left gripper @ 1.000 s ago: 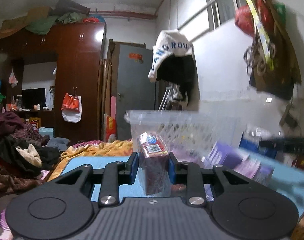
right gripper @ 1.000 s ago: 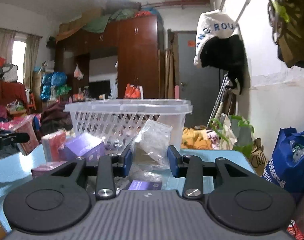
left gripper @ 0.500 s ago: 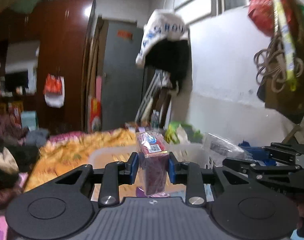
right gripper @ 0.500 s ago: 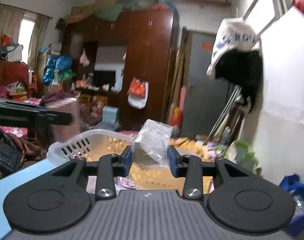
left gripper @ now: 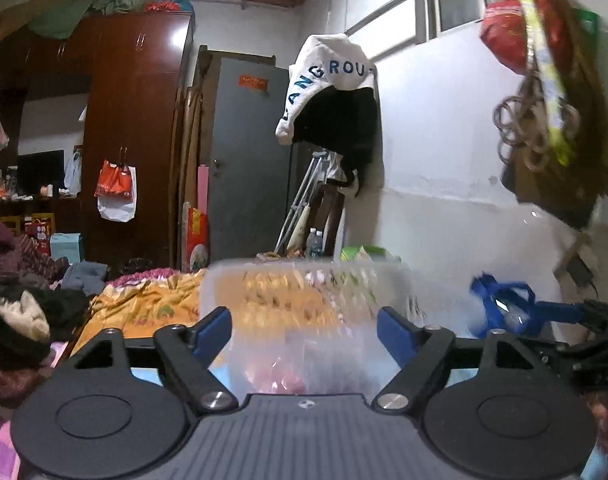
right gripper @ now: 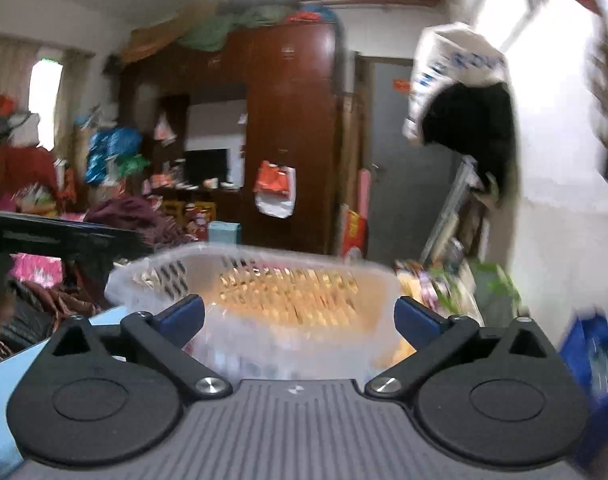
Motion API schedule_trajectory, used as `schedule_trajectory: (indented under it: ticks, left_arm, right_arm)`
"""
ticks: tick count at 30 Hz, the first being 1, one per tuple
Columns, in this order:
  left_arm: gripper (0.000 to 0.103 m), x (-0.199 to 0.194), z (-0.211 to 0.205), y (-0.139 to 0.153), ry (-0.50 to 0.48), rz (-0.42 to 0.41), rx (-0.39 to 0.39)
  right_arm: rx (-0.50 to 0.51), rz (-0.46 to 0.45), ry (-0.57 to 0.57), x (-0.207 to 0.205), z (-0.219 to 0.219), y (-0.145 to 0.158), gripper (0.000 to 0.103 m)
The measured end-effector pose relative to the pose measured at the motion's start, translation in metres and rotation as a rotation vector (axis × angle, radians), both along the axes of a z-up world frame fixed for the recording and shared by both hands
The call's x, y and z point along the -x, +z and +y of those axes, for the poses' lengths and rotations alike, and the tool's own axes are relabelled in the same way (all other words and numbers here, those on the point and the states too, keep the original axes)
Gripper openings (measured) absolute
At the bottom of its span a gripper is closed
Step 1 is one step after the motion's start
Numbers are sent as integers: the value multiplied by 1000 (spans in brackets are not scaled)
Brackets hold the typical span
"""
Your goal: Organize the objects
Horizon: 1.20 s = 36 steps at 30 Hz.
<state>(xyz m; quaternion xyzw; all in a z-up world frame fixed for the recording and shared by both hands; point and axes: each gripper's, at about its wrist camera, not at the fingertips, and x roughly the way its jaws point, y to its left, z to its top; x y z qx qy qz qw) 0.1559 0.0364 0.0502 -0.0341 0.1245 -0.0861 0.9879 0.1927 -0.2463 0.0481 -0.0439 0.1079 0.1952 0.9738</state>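
Note:
A clear plastic basket [left gripper: 304, 280] with slotted walls stands just ahead of both grippers, blurred by motion. My left gripper [left gripper: 304, 330] hovers over it, jaws opening, with nothing pressed between the blue pads; a blurred pink-red packet [left gripper: 279, 376] lies low inside the basket below the gap. My right gripper [right gripper: 299, 320] is over the same basket [right gripper: 255, 280], jaws opening wide, and nothing is between them. The right gripper's black frame [left gripper: 576, 320] shows at the left view's right edge.
A light blue table [right gripper: 7, 372] carries the basket. Behind are a dark wood wardrobe [left gripper: 135, 140], a grey door [left gripper: 247, 160], heaped clothes [left gripper: 23, 312] at left, an orange blanket [left gripper: 143, 304], a blue bag [left gripper: 500, 304] and hanging bags [left gripper: 544, 80] on the white wall.
Both grippers rose over the basket and let go: the red-topped packet left the left jaws and the clear bag left the right jaws. Both now stand wide.

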Motion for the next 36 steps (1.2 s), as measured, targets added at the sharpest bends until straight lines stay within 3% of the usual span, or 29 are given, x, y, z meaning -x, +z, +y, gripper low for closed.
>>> schedule_trajectory:
  ticks: [4,6,8,10,14,17,20,26,30,32,34,36]
  left_arm:
    - [83,33,16,-41,4,24,55]
    - [83,39,23,-56,14,46,108]
    - [83,39,24,-62,17,66,95]
    - [83,33,19,-62,23,82,47]
    - [83,22,17,-66,26,103,41]
    - [83,13,13,-69,46,117,12]
    - [83,5,11,-72,57,166,19]
    - [83,0,3,-71,101,198,-23]
    - [84,-15,-7,-71,185,238,-101]
    - [84,-19,-7,-71,186,250,-84]
    - [72,-19,-2,-71,181,253,-53]
    - [32,-16,1,-70,167,254,-36]
  right_arm:
    - [9,107,31,28,-20,-44,103]
    - [-2,157,44,29,-24,-53,103]
    - [2,163,48,29,-23,-57,102]
    - [27,161,30,26,-20,-55,91]
    - [46,184,30,21,-19,-58,61]
    - [49,182,25,23,-22,-64,56]
    - [63,178,23,24,-20,-66,42]
    - [45,182,28,22,-21,-68,43]
    - [41,206,48,19,-21,-69,45]
    - [37,210,53,19,-22,-69,46]
    - [38,208,52,20,-22,-70,46]
    - [50,200,48,22,-20,-71,44]
